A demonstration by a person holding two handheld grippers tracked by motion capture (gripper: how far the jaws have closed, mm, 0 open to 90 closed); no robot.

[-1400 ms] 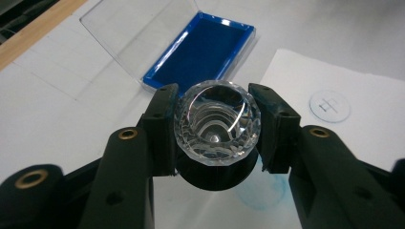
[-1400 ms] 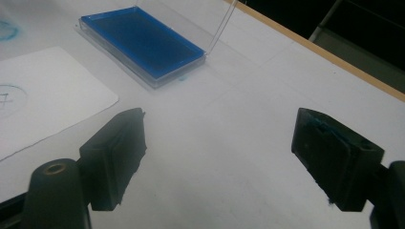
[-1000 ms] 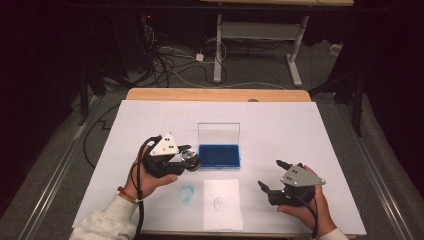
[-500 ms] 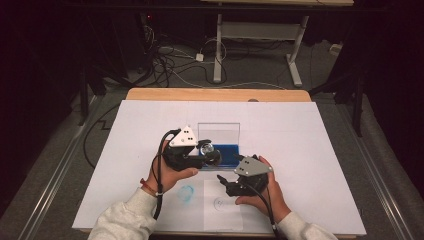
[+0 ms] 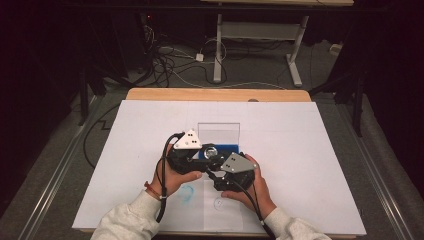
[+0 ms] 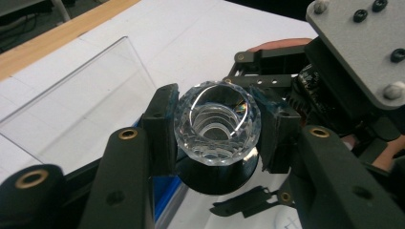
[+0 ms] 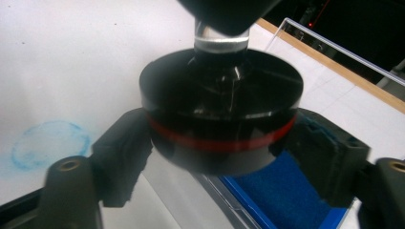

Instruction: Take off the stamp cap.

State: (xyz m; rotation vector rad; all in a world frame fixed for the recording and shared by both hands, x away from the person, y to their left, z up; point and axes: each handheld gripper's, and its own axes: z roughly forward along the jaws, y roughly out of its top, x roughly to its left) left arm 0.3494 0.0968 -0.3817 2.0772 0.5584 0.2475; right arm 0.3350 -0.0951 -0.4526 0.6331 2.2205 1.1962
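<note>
Left claw [image 5: 212,159] clamped, right claw [image 5: 214,176] closing

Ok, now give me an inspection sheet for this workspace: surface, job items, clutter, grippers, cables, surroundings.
Surface: white table, blue ring smear.
Job's things: stamp lifted; blue ink pad, clear lid raised; paper sheet.
Clutter: nothing seen.
Grippers: left gripper shut on the stamp's crystal knob; right gripper jaws have just been closing, pads against its black base.
Cables: gripper cable; floor cables.
Surroundings: desk legs, dark room.
</note>
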